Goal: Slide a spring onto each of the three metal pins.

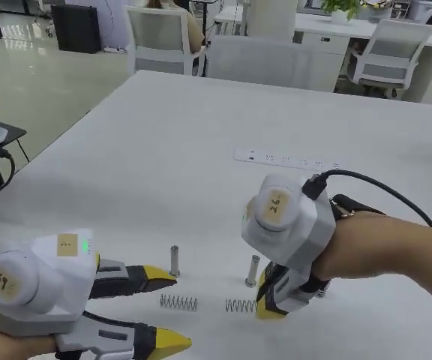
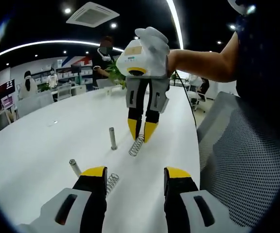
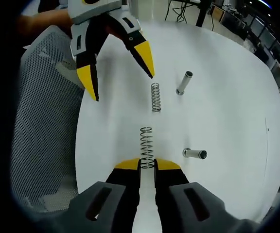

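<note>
1. We see the right gripper (image 1: 268, 307) tipped steeply down at the white table (image 1: 201, 150). Its forearm (image 1: 381, 247) comes in from the right side, with the wrist bent so the jaws point at the tabletop.
2. Its jaws are drawn nearly together and pinch one end of the gripped spring (image 1: 240, 305). In the right gripper view, the coil runs straight out from between the yellow tips.
3. The rest of that spring stretches along the table toward the left gripper. We cannot tell whether its free end is resting on the surface or just above it.
4. The left gripper (image 1: 169, 309) is held low and roughly level, pointing across the table toward the right. Its jaws are spread wide and hold nothing.
5. The loose spring (image 1: 178, 301) lies flat on the table just ahead of the left gripper's tips. It is nearly in line with the gripped spring, with a small gap between them.
6. The first pin (image 1: 175, 260) stands upright just behind the loose spring.
7. The second pin (image 1: 253, 270) stands upright just beside the right gripper's tips. Both pins are bare.
8. A power strip (image 1: 287, 160) lies farther back on the table, well apart from the work.
</note>
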Demonstrator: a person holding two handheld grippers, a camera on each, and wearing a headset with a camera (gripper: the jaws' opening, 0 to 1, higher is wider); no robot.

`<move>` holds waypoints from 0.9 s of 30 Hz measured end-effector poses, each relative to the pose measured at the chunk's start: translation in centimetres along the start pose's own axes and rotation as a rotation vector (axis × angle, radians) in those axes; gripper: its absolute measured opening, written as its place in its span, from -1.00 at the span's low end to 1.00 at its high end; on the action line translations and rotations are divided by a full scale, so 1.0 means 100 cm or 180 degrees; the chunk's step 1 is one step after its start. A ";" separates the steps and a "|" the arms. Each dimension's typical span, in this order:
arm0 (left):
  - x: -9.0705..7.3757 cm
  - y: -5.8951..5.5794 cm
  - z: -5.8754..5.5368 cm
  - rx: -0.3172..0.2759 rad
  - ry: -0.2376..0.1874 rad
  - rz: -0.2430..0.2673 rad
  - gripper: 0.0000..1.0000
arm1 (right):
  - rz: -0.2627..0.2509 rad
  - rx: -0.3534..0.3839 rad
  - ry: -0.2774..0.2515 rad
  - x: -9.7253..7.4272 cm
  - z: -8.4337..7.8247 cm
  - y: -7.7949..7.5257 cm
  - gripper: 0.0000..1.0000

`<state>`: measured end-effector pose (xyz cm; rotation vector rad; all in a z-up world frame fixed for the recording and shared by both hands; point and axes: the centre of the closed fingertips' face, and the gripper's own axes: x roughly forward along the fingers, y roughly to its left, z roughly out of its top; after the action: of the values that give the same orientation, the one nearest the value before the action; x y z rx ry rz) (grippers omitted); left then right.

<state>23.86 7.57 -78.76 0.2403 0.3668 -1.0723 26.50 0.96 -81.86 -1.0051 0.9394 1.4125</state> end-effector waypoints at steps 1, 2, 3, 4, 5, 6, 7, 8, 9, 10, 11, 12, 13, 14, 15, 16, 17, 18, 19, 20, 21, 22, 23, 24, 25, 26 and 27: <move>0.001 -0.001 0.001 0.0006 0.0001 -0.0014 -0.19 | 0.0007 -0.0001 -0.0014 -0.001 0.002 0.001 -0.84; 0.003 -0.002 0.002 0.0019 0.0002 -0.0037 -0.19 | 0.0009 -0.0009 -0.0038 -0.003 0.005 0.003 -0.84; 0.003 -0.002 0.002 0.0024 0.0002 -0.0044 -0.20 | 0.0013 -0.0019 -0.0052 -0.004 0.007 0.004 -0.84; 0.004 -0.003 0.003 0.0035 0.0000 -0.0059 -0.20 | 0.0035 -0.0028 -0.0083 -0.006 0.010 0.007 -0.84; 0.005 -0.004 0.004 0.0046 -0.0002 -0.0076 -0.20 | 0.0048 -0.0030 -0.0090 -0.007 0.012 0.008 -0.84; 0.006 -0.005 0.005 0.0054 -0.0002 -0.0091 -0.21 | 0.0050 -0.0041 -0.0100 -0.008 0.014 0.009 -0.84; 0.007 -0.006 0.006 0.0072 -0.0007 -0.0110 -0.23 | 0.0042 -0.0066 -0.0109 -0.009 0.016 0.010 -0.84; 0.007 -0.006 0.007 0.0089 -0.0009 -0.0123 -0.24 | 0.0045 -0.0081 -0.0109 -0.010 0.018 0.011 -0.84; 0.008 -0.007 0.008 0.0106 -0.0006 -0.0143 -0.25 | 0.0049 -0.0098 -0.0105 -0.010 0.019 0.012 -0.84; 0.008 -0.008 0.008 0.0117 -0.0006 -0.0151 -0.26 | 0.0059 -0.0130 -0.0112 -0.012 0.022 0.014 -0.84; 0.009 -0.008 0.009 0.0132 -0.0007 -0.0167 -0.26 | 0.0070 -0.0139 -0.0122 -0.013 0.024 0.015 -0.84; 0.009 -0.009 0.009 0.0139 -0.0007 -0.0177 -0.27 | 0.0079 -0.0151 -0.0133 -0.013 0.026 0.016 -0.84; 0.009 -0.009 0.010 0.0153 -0.0006 -0.0184 -0.28 | 0.0082 -0.0174 -0.0141 -0.014 0.028 0.018 -0.84; 0.009 -0.009 0.010 0.0161 -0.0006 -0.0186 -0.29 | 0.0080 -0.0189 -0.0142 -0.015 0.029 0.018 -0.84; 0.010 -0.009 0.011 0.0169 -0.0017 -0.0192 -0.30 | 0.0072 -0.0214 -0.0152 -0.016 0.032 0.018 -0.84; 0.010 -0.009 0.012 0.0172 -0.0026 -0.0192 -0.32 | 0.0071 -0.0225 -0.0157 -0.017 0.033 0.019 -0.84; 0.010 -0.009 0.013 0.0170 -0.0034 -0.0194 -0.33 | 0.0073 -0.0242 -0.0158 -0.017 0.035 0.019 -0.84; 0.010 -0.009 0.014 0.0171 -0.0038 -0.0197 -0.34 | 0.0075 -0.0258 -0.0153 -0.017 0.035 0.020 -0.84; 0.011 -0.009 0.015 0.0174 -0.0041 -0.0200 -0.34 | 0.0076 -0.0272 -0.0149 -0.018 0.036 0.020 -0.84; 0.011 -0.010 0.015 0.0188 -0.0042 -0.0207 -0.35 | 0.0073 -0.0291 -0.0148 -0.018 0.038 0.021 -0.84; 0.011 -0.010 0.016 0.0197 -0.0040 -0.0212 -0.36 | 0.0074 -0.0302 -0.0148 -0.018 0.038 0.021 -0.84; 0.011 -0.010 0.017 0.0214 -0.0044 -0.0219 -0.38 | 0.0076 -0.0316 -0.0146 -0.019 0.039 0.022 -0.84; 0.012 -0.010 0.017 0.0218 -0.0044 -0.0221 -0.40 | 0.0076 -0.0321 -0.0147 -0.019 0.039 0.022 -0.84; 0.012 -0.010 0.018 0.0228 -0.0048 -0.0228 -0.41 | 0.0076 -0.0330 -0.0149 -0.019 0.041 0.022 -0.84; 0.012 -0.011 0.019 0.0240 -0.0060 -0.0232 -0.43 | 0.0075 -0.0334 -0.0146 -0.019 0.041 0.022 -0.84; 0.012 -0.011 0.020 0.0249 -0.0065 -0.0236 -0.47 | 0.0072 -0.0342 -0.0146 -0.019 0.041 0.022 -0.84; 0.012 -0.011 0.021 0.0264 -0.0079 -0.0247 -0.49 | 0.0072 -0.0345 -0.0144 -0.019 0.042 0.023 -0.84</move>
<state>23.76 5.27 -77.35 0.2881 0.3119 -1.1674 24.00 4.14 -78.73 -1.0412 0.8511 1.5124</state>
